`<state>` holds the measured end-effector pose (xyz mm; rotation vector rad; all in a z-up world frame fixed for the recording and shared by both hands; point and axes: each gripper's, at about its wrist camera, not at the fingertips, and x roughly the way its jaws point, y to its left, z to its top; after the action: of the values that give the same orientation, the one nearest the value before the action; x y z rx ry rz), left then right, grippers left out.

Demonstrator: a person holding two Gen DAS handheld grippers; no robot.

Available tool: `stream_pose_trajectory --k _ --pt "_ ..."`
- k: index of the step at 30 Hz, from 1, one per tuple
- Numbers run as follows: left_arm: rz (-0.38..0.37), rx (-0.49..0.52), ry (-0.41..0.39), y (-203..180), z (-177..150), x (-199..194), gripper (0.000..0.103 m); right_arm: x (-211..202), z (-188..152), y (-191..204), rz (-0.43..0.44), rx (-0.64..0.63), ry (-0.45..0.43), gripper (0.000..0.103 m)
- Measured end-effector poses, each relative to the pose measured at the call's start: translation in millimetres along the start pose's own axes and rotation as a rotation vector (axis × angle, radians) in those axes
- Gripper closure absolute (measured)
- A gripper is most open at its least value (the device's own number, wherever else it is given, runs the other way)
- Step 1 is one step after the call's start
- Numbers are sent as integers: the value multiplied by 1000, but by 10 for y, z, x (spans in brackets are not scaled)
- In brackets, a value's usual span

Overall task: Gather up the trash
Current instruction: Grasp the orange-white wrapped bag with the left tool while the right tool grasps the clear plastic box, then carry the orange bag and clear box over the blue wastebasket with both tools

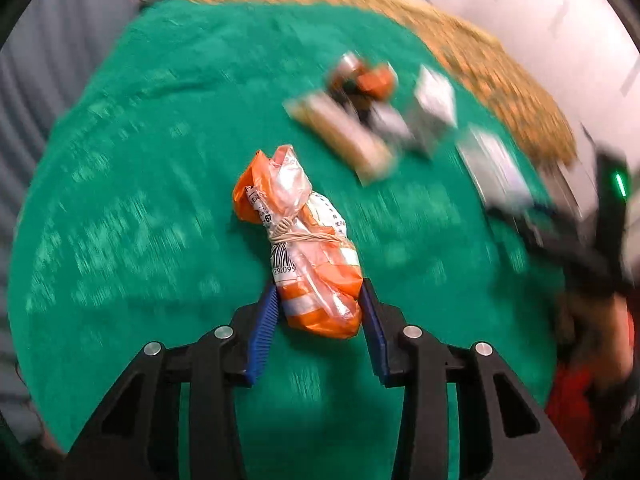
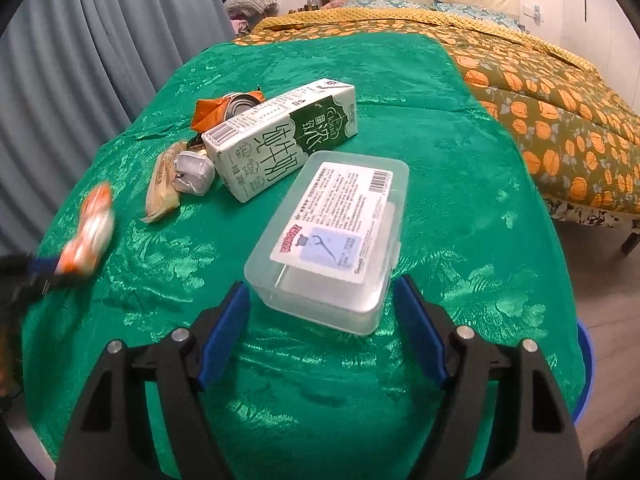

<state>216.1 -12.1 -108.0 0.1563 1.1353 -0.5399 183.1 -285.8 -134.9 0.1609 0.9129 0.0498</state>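
Note:
My left gripper point(image 1: 318, 300) is shut on an orange and white plastic wrapper bundle point(image 1: 304, 248) tied with a rubber band, held above the green cloth; it shows blurred in the right wrist view point(image 2: 90, 232). My right gripper point(image 2: 320, 300) is open, its blue pads either side of the near end of a clear plastic box point(image 2: 332, 236) with a label, apart from it. On the green tablecloth point(image 2: 440, 140) lie a milk carton point(image 2: 280, 136), a tin can point(image 2: 240, 104), an orange wrapper point(image 2: 208, 110), a tan wrapped snack point(image 2: 162, 186) and a small silver packet point(image 2: 194, 172).
A bed with an orange-patterned quilt point(image 2: 540, 92) stands behind and right of the table. Grey curtains point(image 2: 80, 48) hang at the left. A blue bin rim point(image 2: 586, 368) shows at the table's right edge. The left wrist view is motion blurred.

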Motion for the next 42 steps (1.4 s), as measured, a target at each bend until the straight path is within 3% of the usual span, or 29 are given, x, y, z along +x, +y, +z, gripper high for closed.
stream_pose_trajectory --k 2,4,6,8,12,16,19,24,25,26,29,36,42 --pt "3 17 4 -31 -103 14 59 6 -1 25 -18 -13 5 29" --pt "7 7 -25 -37 -141 32 46 13 0 37 -29 -21 8 29" --pt "18 -16 -72 -51 -181 39 25 19 0 39 -31 -23 8 29" --pt "35 -28 -101 -78 -225 38 17 16 -2 29 -18 -15 6 29" --pt "64 -42 -142 -127 -248 -34 11 -56 -11 -147 109 47 -8 24" --pt "88 -52 -165 -134 -196 -62 9 -161 122 -326 119 195 51 12" --pt "114 -93 -151 -82 -93 14 9 -129 331 -232 76 226 78 12" --pt "183 -121 -136 -54 64 103 11 89 513 65 -24 118 144 13" --pt "191 -113 -128 -66 78 114 14 109 513 90 -44 97 152 19" --pt "199 -104 -120 -77 89 127 23 104 496 91 -61 86 152 36" --pt "207 -70 -99 -120 74 147 59 -19 401 12 -40 82 128 39" --pt "99 -8 -138 -430 -116 -15 60 -456 35 -134 73 -22 92 40" --pt "13 73 -120 -994 -184 58 60 -532 -236 -140 67 -110 137 40"
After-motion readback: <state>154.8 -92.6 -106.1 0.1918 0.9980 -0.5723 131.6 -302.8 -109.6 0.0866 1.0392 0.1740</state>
